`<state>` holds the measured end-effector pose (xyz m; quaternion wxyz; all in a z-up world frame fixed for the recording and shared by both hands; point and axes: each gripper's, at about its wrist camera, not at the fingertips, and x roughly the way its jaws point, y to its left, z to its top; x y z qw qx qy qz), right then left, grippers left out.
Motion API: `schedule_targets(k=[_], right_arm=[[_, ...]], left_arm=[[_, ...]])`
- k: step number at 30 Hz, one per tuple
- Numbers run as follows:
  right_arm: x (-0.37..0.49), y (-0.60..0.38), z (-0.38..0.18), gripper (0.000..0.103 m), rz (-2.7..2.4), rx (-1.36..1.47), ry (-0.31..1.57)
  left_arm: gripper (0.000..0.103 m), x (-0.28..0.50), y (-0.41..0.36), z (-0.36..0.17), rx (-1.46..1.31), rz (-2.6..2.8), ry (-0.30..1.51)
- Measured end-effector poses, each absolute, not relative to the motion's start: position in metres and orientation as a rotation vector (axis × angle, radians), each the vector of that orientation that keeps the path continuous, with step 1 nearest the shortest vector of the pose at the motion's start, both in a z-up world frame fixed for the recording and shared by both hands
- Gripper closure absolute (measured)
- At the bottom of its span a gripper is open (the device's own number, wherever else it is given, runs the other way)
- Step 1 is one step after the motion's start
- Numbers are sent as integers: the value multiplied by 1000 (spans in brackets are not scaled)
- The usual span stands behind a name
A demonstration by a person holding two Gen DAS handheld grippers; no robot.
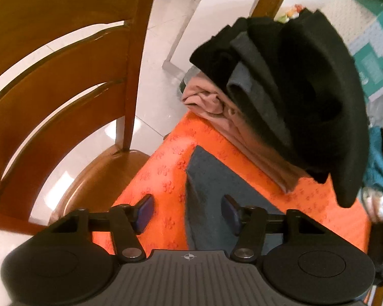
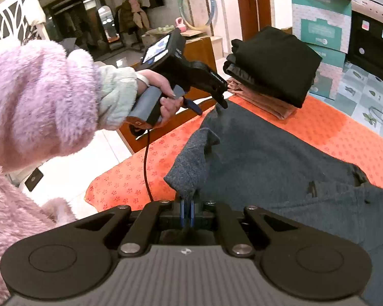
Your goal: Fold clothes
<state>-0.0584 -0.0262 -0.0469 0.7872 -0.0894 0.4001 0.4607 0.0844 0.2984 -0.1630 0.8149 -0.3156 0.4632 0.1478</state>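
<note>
Two grippers work one dark grey garment (image 2: 280,158) spread on the orange cloth (image 2: 344,132): right gripper (image 2: 187,213) is pinched tight on a lifted corner at 6 o'clock — prob. to carry it over for a fold — while left gripper (image 1: 187,213), jaws apart, hovers over the far corner at 12. Finished stack of folded clothes (image 2: 273,68) sits at 1 o'clock, out of the way; wooden chair (image 1: 63,81) beside the table, tiled floor, boxes behind.

A brown wooden chair (image 1: 63,81) is seen beside the surface, which is covered by an orange cloth (image 2: 339,132). A colourful hoop (image 2: 198,6) is leaned against the far wall. Green and white boxes (image 2: 321,25) are stacked behind.
</note>
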Motion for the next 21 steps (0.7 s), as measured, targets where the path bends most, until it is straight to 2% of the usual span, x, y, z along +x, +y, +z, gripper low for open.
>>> schedule_targets(k=[2, 3, 4, 12, 21], right_arm=[[-60, -30, -47, 98, 973, -177, 868], [-61, -32, -47, 98, 959, -168, 871], [-63, -36, -47, 98, 943, -158, 870], [-87, -76, -44, 98, 806, -62, 854], [-114, -122, -41, 98, 651, 43, 831]], left_arm=[[66, 86, 298, -165, -668, 301, 979], [84, 88, 298, -166, -678, 290, 986], [97, 89, 298, -168, -688, 279, 994], [99, 90, 266, -128, -608, 184, 888], [99, 104, 171, -58, -319, -31, 778]])
